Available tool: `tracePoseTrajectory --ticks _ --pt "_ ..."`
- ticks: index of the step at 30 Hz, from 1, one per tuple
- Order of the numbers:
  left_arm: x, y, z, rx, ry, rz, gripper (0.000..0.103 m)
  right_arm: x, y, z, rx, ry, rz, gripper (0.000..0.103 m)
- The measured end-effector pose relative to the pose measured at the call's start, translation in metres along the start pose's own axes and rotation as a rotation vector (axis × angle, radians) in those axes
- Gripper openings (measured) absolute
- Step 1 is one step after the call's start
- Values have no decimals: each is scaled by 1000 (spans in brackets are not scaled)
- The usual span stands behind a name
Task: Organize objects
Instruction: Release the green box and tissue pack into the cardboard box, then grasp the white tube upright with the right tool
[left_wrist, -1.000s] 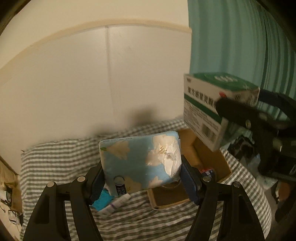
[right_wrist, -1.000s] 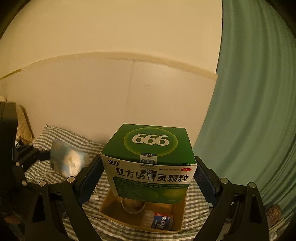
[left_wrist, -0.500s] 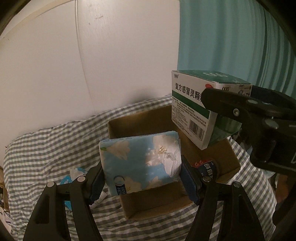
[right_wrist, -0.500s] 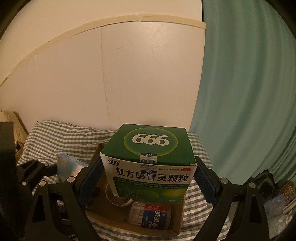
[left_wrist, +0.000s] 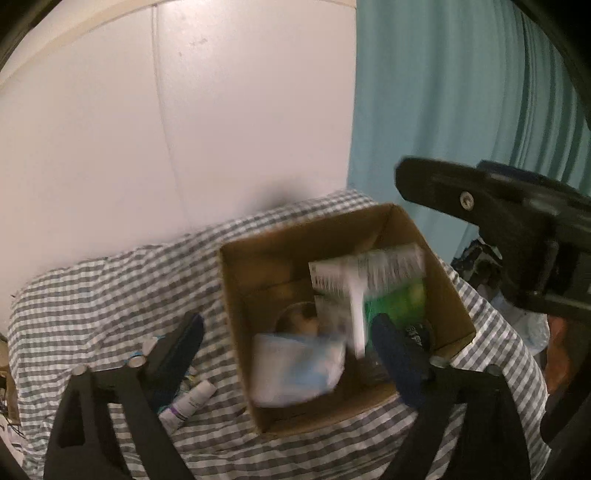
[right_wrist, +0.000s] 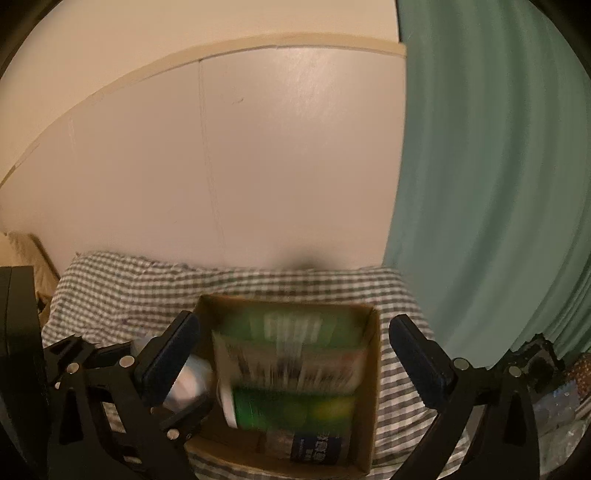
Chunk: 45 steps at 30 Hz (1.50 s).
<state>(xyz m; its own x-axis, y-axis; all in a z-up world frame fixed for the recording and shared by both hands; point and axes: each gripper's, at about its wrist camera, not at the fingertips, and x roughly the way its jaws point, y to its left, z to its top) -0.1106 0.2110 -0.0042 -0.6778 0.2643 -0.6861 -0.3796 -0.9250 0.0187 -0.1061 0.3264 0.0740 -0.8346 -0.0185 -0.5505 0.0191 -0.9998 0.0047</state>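
A brown cardboard box (left_wrist: 236, 291) (right_wrist: 373, 369) stands open on a grey checked cloth (left_wrist: 92, 288) (right_wrist: 122, 284). My left gripper (left_wrist: 291, 347) is open above the box; the blue-and-white tissue pack (left_wrist: 295, 369) is blurred, free of the fingers, in the box's near part. My right gripper (right_wrist: 295, 358) is open above the box; the green-and-white medicine box (right_wrist: 291, 354) (left_wrist: 365, 284) is blurred, tilted, inside the box. A labelled bottle (right_wrist: 314, 443) lies at the box's near end. A round cup shape (left_wrist: 295, 319) shows on the box floor.
A white tube with a purple end (left_wrist: 188, 402) lies on the cloth left of the box. A white wall stands behind, a teal curtain (left_wrist: 443, 110) (right_wrist: 498, 184) to the right. The right gripper's black arm (left_wrist: 498, 206) crosses the left wrist view. Clutter sits at far right (right_wrist: 561, 391).
Both grippers have opened. The tissue pack and the medicine box have left the fingers and dropped into the cardboard box, both motion-blurred. Both views have moved closer over the box.
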Motion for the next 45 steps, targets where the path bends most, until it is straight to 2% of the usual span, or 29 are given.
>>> tracePoseTrajectory --ticks 4,9,14,17,20,22,25,29,33,35,39,45 --pt "-19 9 1 -19 -28 16 100 -7 -1 1 6 -2 -9 103" --pt "-50 40 5 -45 -74 52 102 -23 14 5 -4 -13 -7 103" --pt "-82 92 -4 -85 -104 99 102 -44 52 9 -35 -34 20 103" --pt "-111 127 -12 -108 -113 152 102 -60 80 4 -21 -76 14 103" --pt "-125 159 -29 -135 -123 200 102 -62 114 -5 -67 -47 68 103" --pt "-132 178 -40 -155 -121 222 102 -68 137 -11 -112 -39 65 103" --pt "-139 213 -64 -200 -108 260 102 -66 171 -27 -124 -22 116 103" --pt "-131 245 -95 -238 -68 283 102 -35 218 -54 -161 64 159 103" --pt "-107 267 -121 -252 -13 333 102 7 255 -86 -213 165 160 103" --pt "-93 282 -136 -267 23 350 102 33 267 -101 -223 226 132 103" --pt "-64 302 -157 -303 81 367 102 88 272 -126 -164 348 58 103" --pt "-28 308 -169 -314 126 358 102 145 251 -135 -5 468 -45 103"
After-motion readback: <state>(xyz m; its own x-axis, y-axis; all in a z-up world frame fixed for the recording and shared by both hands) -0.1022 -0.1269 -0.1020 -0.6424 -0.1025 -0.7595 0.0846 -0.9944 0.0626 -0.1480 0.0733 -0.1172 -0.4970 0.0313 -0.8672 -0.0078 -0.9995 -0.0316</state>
